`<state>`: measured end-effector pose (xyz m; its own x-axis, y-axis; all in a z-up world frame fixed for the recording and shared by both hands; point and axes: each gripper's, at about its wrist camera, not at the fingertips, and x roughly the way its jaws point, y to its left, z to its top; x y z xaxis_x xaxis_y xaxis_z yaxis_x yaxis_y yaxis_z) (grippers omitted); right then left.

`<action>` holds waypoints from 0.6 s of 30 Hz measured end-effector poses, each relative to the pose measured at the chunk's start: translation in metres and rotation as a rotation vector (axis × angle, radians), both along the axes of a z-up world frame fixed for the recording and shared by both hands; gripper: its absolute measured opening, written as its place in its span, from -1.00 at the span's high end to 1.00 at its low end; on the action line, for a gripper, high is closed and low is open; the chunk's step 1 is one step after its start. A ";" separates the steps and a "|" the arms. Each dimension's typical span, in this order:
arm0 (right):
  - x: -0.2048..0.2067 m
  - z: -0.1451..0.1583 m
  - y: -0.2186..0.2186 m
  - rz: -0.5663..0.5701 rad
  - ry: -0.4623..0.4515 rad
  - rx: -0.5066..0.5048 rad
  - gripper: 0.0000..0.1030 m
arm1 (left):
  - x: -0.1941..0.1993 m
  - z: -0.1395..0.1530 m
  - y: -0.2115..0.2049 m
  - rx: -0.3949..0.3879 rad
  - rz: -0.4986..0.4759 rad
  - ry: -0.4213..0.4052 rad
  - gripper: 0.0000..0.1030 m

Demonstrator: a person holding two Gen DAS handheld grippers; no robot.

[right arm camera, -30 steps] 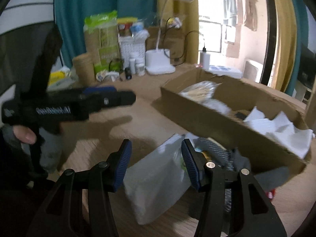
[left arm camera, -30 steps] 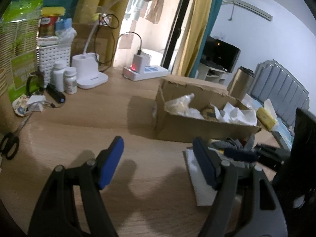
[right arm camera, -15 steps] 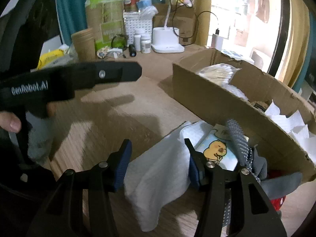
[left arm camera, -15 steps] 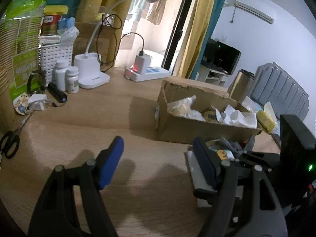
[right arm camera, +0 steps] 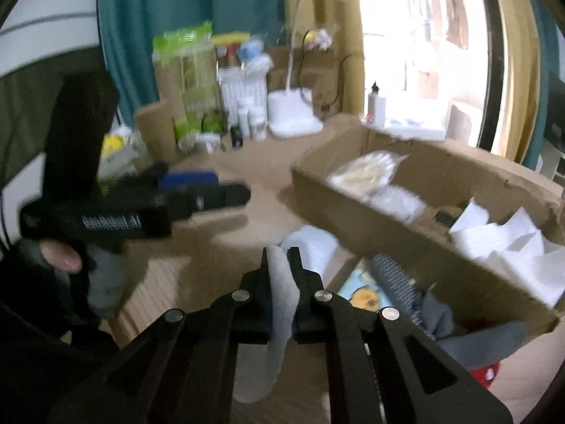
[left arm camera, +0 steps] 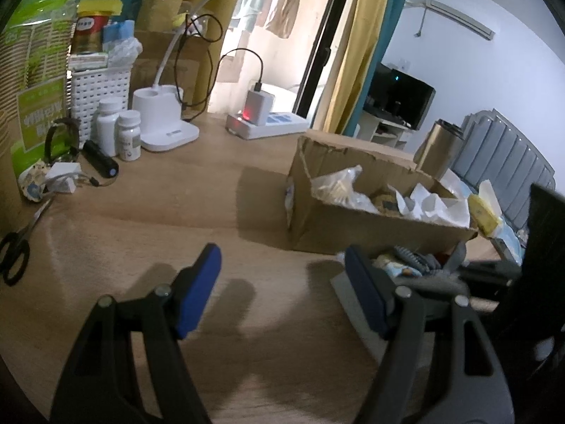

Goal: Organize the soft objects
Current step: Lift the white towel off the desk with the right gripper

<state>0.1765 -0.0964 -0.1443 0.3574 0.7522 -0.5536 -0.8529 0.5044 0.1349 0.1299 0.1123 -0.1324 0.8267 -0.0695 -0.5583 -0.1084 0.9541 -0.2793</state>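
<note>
So the wooden desk (left arm camera: 148, 212) took up most of what I could see, cluttered along the back. The cardboard box (right arm camera: 356, 208) sat on it, stuffed with white tissue (right arm camera: 501, 236) and a clear bag (right arm camera: 367, 166) of something pale. Right in front of the box was a little heap: grey cloth (right arm camera: 469, 339) and a card with a yellow duck (right arm camera: 363, 293). My right gripper (right arm camera: 279, 261) had its jaws pressed together, pinching the white tissue sheet (right arm camera: 279, 293), which hung down between the pads beside that heap. My left gripper (left arm camera: 282, 282) had its jaws spread apart with nothing between them, above bare desk.
</note>
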 end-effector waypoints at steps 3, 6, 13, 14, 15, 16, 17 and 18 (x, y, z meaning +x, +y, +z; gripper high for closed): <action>0.002 0.014 -0.016 -0.014 -0.010 0.077 0.84 | 0.002 -0.001 -0.002 0.003 -0.001 0.009 -0.44; 0.006 0.028 -0.030 -0.007 -0.012 0.151 0.84 | 0.004 -0.001 -0.005 0.005 -0.005 0.017 -0.44; 0.014 0.037 -0.057 -0.046 -0.043 0.168 0.84 | 0.009 0.004 -0.024 0.029 -0.045 0.019 -0.44; 0.014 0.035 -0.057 -0.047 -0.040 0.164 0.84 | 0.011 0.004 -0.026 0.033 -0.046 0.021 -0.44; 0.014 0.033 -0.057 -0.043 -0.033 0.159 0.84 | 0.011 0.004 -0.027 0.032 -0.045 0.021 -0.44; 0.012 0.030 -0.054 -0.034 -0.031 0.146 0.84 | 0.011 0.004 -0.028 0.030 -0.042 0.022 -0.44; 0.011 0.027 -0.052 -0.027 -0.034 0.133 0.84 | 0.011 0.004 -0.028 0.027 -0.038 0.020 -0.44; 0.010 0.025 -0.049 -0.018 -0.035 0.117 0.84 | 0.011 0.005 -0.029 0.024 -0.036 0.018 -0.44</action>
<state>0.1861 -0.1456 -0.1191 0.3886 0.8046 -0.4491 -0.8492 0.5019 0.1644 0.1406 0.0836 -0.1276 0.8137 -0.0851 -0.5750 -0.0788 0.9639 -0.2542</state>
